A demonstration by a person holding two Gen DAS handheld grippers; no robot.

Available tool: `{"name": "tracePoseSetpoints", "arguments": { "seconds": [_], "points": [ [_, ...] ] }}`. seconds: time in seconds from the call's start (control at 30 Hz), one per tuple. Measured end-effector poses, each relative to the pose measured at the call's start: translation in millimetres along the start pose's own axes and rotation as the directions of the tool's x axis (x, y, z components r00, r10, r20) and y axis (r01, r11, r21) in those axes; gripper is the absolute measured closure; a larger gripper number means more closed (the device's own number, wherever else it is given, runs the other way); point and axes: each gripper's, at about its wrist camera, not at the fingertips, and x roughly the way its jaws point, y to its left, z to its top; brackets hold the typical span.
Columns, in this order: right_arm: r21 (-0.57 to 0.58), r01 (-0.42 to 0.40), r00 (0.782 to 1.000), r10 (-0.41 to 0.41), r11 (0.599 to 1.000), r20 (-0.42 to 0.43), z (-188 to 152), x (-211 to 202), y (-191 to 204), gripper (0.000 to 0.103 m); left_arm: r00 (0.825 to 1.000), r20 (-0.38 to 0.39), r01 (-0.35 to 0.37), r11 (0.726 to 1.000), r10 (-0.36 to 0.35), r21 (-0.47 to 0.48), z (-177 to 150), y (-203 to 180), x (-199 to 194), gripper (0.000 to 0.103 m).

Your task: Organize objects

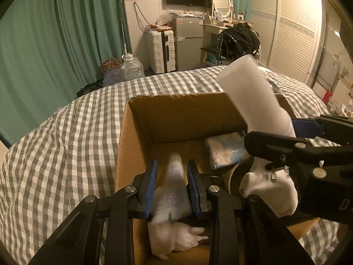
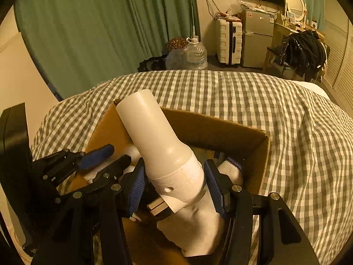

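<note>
An open cardboard box (image 1: pixel 176 114) sits on the checked bed cover; it also shows in the right wrist view (image 2: pixel 220 132). My left gripper (image 1: pixel 172 190) is over the box, its blue pads on either side of a blurred pale plush toy (image 1: pixel 174 201) with a gap each side. My right gripper (image 2: pixel 174 190) is shut on a cream bottle-shaped object (image 2: pixel 158 141) with a white wrapped band, held tilted above the box; the object shows in the left wrist view (image 1: pixel 253 97). A white sock (image 2: pixel 196 225) lies below it. A blue-and-white packet (image 1: pixel 227 150) lies in the box.
The bed with its grey-checked cover (image 1: pixel 66 143) fills the foreground. Beyond it stand green curtains (image 1: pixel 55 33), a water jug (image 1: pixel 132 66), a white suitcase (image 1: pixel 160 50), a small fridge (image 1: pixel 189 42), a dresser with mirror (image 1: pixel 222 2) and a chair with dark clothes (image 1: pixel 238 39).
</note>
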Motion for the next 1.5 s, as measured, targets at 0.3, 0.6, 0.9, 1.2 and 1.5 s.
{"name": "tracePoseSetpoints", "arguments": {
  "seconds": [0.3,0.6,0.9,1.2,1.5],
  "points": [
    [0.02,0.007,0.998,-0.008,1.0,0.065,6.2,-21.6,1.1,0.029,0.999,0.037,0.012,1.0,-0.012,-0.015,6.3,-0.7,-19.1,0.024],
    [0.029,0.052,0.98,-0.056,0.998,0.188,13.5,-82.5,12.2,0.015,0.994,0.112,0.005,0.999,-0.001,-0.033,19.1,2.8,-74.3,0.012],
    [0.031,0.094,0.938,-0.099,0.995,0.331,4.5,-179.2,31.3,0.009,0.963,0.264,-0.048,0.998,0.056,-0.036,27.7,3.1,-175.4,0.005],
    [0.014,0.169,0.862,-0.155,0.985,0.483,-35.5,-279.4,54.7,0.003,0.901,0.425,-0.075,0.997,0.082,-0.034,16.1,-9.0,-284.9,0.001],
    [0.025,0.224,0.786,-0.195,0.974,0.586,-95.1,-331.9,69.3,0.002,0.816,0.566,-0.106,0.993,0.118,-0.054,-27.2,-15.2,-352.7,0.0]
  ]
}}
